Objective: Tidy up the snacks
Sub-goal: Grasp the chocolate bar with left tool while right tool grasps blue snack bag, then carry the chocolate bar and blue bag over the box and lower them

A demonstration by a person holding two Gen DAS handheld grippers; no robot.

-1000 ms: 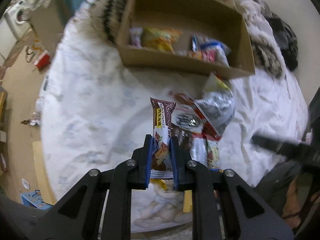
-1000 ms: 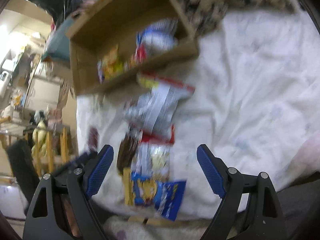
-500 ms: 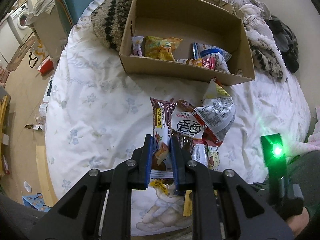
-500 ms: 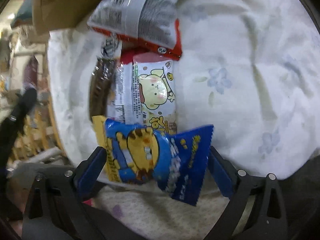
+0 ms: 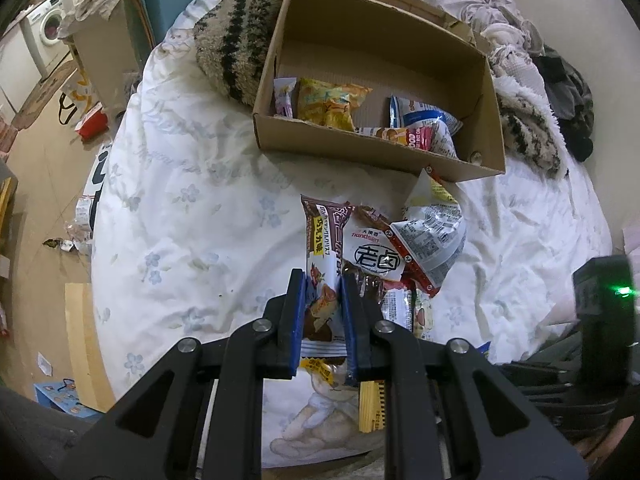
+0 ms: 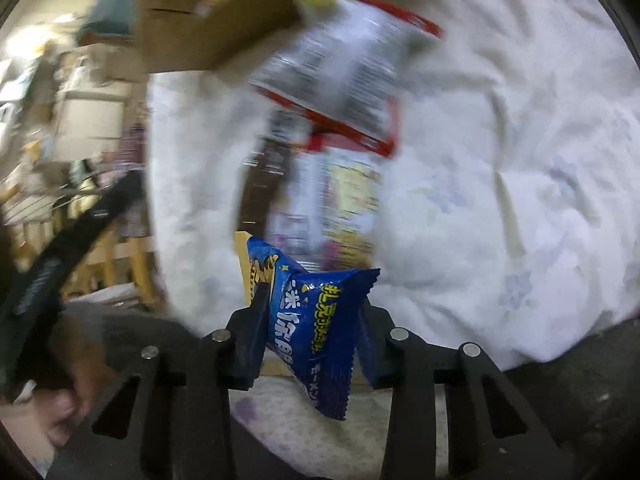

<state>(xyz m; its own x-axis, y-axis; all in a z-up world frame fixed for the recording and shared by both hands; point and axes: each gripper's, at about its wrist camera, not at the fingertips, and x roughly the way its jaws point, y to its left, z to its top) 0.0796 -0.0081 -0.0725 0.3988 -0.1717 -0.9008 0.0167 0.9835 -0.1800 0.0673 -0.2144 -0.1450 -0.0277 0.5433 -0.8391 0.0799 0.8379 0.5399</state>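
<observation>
My left gripper (image 5: 322,280) is shut on a brown and white chocolate snack packet (image 5: 322,240) and holds it above the bed. Behind it lies a pile of snacks: a white packet with a black label (image 5: 374,256), a silver and red bag (image 5: 432,236) and smaller packets (image 5: 400,308). An open cardboard box (image 5: 360,152) farther back holds a yellow bag (image 5: 328,104) and blue and white bags (image 5: 424,124). My right gripper (image 6: 312,292) is shut on a blue snack packet (image 6: 312,316), lifted over the pile's near end. The right wrist view is motion-blurred.
A white floral bedsheet (image 5: 180,208) covers the bed. A striped fuzzy cushion (image 5: 236,44) lies left of the box, and crumpled clothes (image 5: 532,116) to its right. The bed edge drops to a cluttered floor (image 5: 44,160) at left. The right gripper's body (image 5: 600,320) shows at right.
My right gripper has closed on the blue packet and lifted it off the pile. My left gripper keeps hold of the chocolate packet, with the view shifted slightly.
</observation>
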